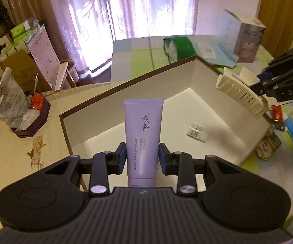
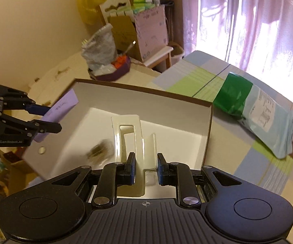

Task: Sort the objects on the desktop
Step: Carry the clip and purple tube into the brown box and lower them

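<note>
Left gripper (image 1: pixel 142 158) fingers clamp lavender tube (image 1: pixel 143 134), held over white box (image 1: pixel 97 109)
Right gripper (image 2: pixel 145 167) fingers pinch cream hair claw (image 2: pixel 130 140) above same box
In box: one small clear item (image 1: pixel 196 135)
Left view only: snack packets (image 1: pixel 278 118) on tabletop, frame right, judged unsorted
Right view only: green-blue bag (image 2: pixel 254 113) full length

Daylight is pouring through sheer pinkish curtains (image 1: pixel 130 10) over a tall window, glaring on the floor below; a cream wall (image 2: pixel 30 30) is standing on one side; cardboard boxes (image 2: pixel 126 30) and a yellow bag (image 2: pixel 93 2) are piling up in the corner; a checked cloth (image 2: pixel 258 172) is covering the table.
</note>
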`<state>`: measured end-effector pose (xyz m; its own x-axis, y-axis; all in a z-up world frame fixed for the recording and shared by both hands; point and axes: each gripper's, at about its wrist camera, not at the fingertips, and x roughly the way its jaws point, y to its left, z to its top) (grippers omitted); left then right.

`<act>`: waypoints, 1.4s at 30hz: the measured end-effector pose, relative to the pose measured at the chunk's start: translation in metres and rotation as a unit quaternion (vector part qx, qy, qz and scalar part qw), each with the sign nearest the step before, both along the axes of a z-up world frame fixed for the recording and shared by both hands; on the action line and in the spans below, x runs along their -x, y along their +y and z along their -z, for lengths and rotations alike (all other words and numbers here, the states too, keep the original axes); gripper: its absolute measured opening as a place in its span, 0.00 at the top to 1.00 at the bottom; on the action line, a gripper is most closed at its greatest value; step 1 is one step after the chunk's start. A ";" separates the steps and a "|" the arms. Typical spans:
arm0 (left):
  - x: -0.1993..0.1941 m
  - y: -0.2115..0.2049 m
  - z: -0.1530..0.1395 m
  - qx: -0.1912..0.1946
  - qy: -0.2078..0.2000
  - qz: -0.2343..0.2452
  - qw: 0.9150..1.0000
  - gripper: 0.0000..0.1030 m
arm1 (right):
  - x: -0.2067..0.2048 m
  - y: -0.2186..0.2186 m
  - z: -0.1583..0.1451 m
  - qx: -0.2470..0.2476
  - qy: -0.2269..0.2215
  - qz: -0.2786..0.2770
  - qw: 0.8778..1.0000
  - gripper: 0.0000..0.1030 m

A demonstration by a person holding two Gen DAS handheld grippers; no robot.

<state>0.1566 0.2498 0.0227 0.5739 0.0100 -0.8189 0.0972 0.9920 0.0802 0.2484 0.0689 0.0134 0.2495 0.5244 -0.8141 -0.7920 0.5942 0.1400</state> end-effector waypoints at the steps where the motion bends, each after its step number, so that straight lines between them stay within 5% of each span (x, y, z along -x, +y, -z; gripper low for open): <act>1: -0.007 0.002 0.004 0.000 0.004 0.000 1.000 0.73 | -0.006 0.004 0.003 0.007 -0.001 -0.001 1.000 0.78; 25: -0.098 0.033 0.114 -0.010 0.118 -0.090 0.989 0.72 | -0.057 0.073 0.092 0.123 -0.035 -0.054 0.990 0.78; 39: -0.096 0.038 0.102 -0.022 0.099 -0.092 0.991 0.61 | -0.074 0.081 0.103 0.130 -0.024 -0.064 0.989 0.77; 41: -0.094 0.037 0.098 -0.022 0.097 -0.092 0.991 0.60 | -0.073 0.082 0.102 0.129 -0.026 -0.069 0.989 0.50; 42: -0.093 0.037 0.097 -0.022 0.097 -0.092 0.991 0.60 | -0.072 0.082 0.100 0.120 -0.025 -0.075 0.990 0.45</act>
